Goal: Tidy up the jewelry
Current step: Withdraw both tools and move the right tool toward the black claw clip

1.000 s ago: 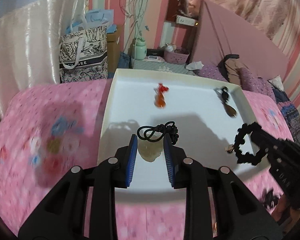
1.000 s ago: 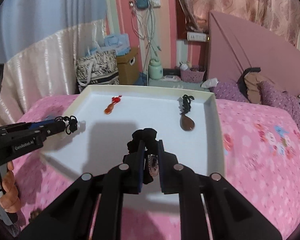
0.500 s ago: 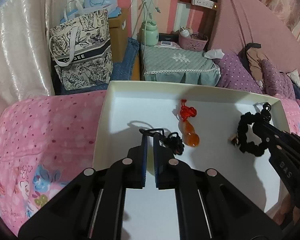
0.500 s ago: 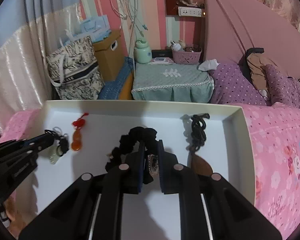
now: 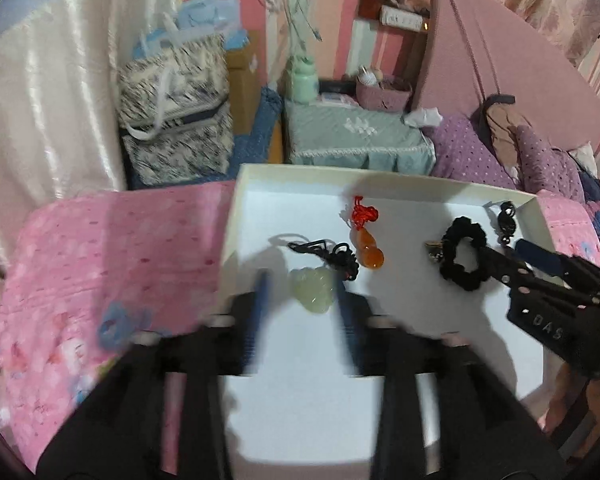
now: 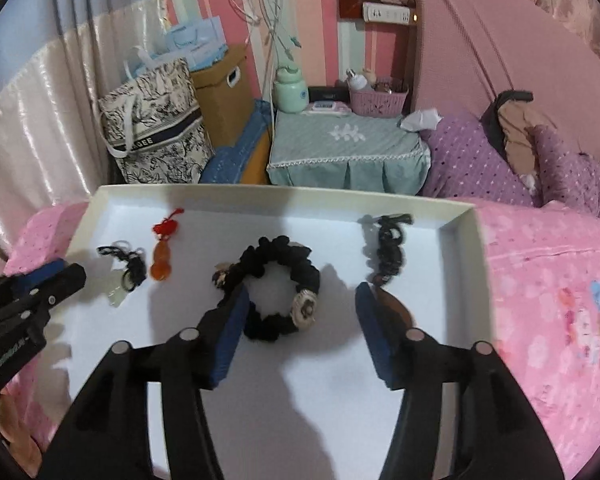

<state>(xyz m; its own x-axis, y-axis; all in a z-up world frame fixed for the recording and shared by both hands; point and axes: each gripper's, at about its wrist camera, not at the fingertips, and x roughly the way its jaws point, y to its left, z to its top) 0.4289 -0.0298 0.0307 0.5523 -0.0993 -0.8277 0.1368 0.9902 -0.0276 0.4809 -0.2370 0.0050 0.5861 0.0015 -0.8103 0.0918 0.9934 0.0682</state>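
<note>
A white tray (image 5: 340, 174) (image 6: 260, 192) lies on the bed. My left gripper (image 5: 302, 308) (image 6: 66, 274) is blurred, its jaws opening around a pale green jade pendant (image 5: 314, 290) on a black cord (image 6: 134, 270); the pads stand clear of it. My right gripper (image 6: 302, 300) (image 5: 508, 256) is also opening, with a black scrunchie bracelet (image 6: 276, 248) (image 5: 464, 258) lying on the tray floor between its fingers. An orange gourd pendant (image 5: 370, 250) (image 6: 162, 264) lies between the two pieces. A brown drop pendant (image 6: 392, 300) is partly hidden behind the right finger.
The tray sits on a pink floral bedspread (image 6: 540, 280). Beyond the bed's edge stand a bedside table under a teal cloth (image 6: 348, 140), a patterned tote bag (image 6: 152, 132) and a cardboard box (image 6: 228, 96). Purple pillows (image 6: 480, 160) lie at the right.
Both grippers were shut on their pieces and have opened. The jade pendant and the scrunchie bracelet now lie free on the tray floor. The left gripper has shifted across the tray.
</note>
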